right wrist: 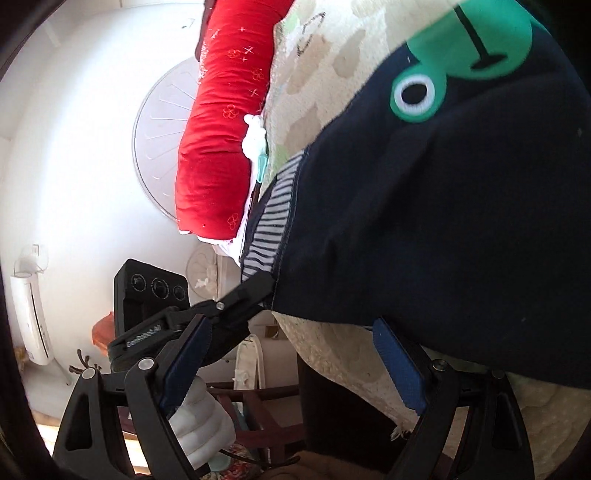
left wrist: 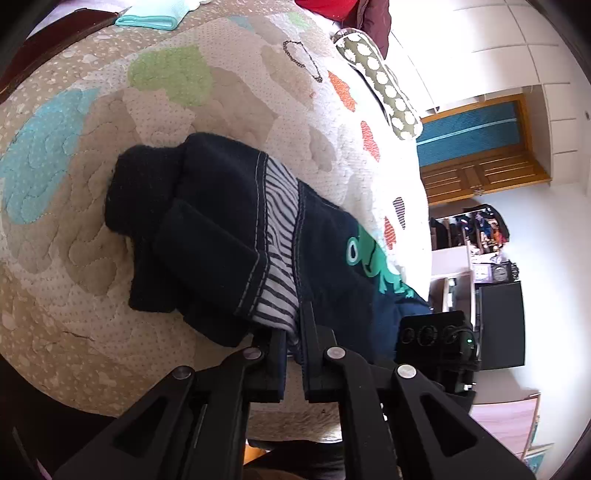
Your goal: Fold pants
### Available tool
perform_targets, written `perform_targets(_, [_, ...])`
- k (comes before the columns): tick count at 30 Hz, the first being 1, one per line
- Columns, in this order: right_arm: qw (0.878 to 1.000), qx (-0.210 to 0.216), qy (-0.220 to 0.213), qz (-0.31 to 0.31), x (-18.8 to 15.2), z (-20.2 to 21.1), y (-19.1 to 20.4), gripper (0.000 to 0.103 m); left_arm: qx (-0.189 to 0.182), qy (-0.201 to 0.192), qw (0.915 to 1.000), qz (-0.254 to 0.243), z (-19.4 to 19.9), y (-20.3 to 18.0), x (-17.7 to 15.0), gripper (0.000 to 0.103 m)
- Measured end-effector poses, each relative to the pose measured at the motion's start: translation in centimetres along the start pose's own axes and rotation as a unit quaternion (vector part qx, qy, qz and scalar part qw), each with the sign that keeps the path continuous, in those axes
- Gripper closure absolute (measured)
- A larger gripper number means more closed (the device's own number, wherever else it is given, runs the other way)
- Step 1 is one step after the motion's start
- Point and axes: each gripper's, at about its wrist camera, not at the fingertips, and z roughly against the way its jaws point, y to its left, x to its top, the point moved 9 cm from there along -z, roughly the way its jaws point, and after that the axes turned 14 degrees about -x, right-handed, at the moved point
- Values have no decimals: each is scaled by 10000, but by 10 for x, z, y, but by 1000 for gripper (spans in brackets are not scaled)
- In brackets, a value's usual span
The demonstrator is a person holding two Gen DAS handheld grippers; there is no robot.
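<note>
Pants (left wrist: 221, 229), dark, soft and limp, lie bunched on the quilt (left wrist: 92, 206) near its edge. Left gripper (left wrist: 293, 354) is clamped on their striped waistband; best hold is along that seam. Right gripper (right wrist: 291, 354) stands wide, empty. Red pillow (right wrist: 218, 147) lies far off, clear.

Patterned quilted bed (left wrist: 92, 206) carries dark pants (left wrist: 207, 236), apparently folded.

Pants (left wrist: 229, 236) lie on quilt (left wrist: 92, 206), pillow (left wrist: 380, 85) behind, towel (left wrist: 151, 16) far left.

Quilted bedspread (left wrist: 92, 229), red pillow (right wrist: 218, 122)
</note>
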Motion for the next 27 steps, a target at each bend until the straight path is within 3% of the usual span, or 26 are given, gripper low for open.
perform_targets(11, [9997, -137, 60, -199, -5, -6, -6, 13, -328, -103, 9994, 24, 13, -2, 9, 98])
perform_targets(20, [9932, -510, -823, -654, 19, 25, -27, 27, -348, -162, 9993, 43, 19, 2, 13, 100])
perform_targets(27, [9705, -1245, -1798, -1010, 28, 98, -71, 32, -310, -289, 9991, -16, 28, 4, 16, 100])
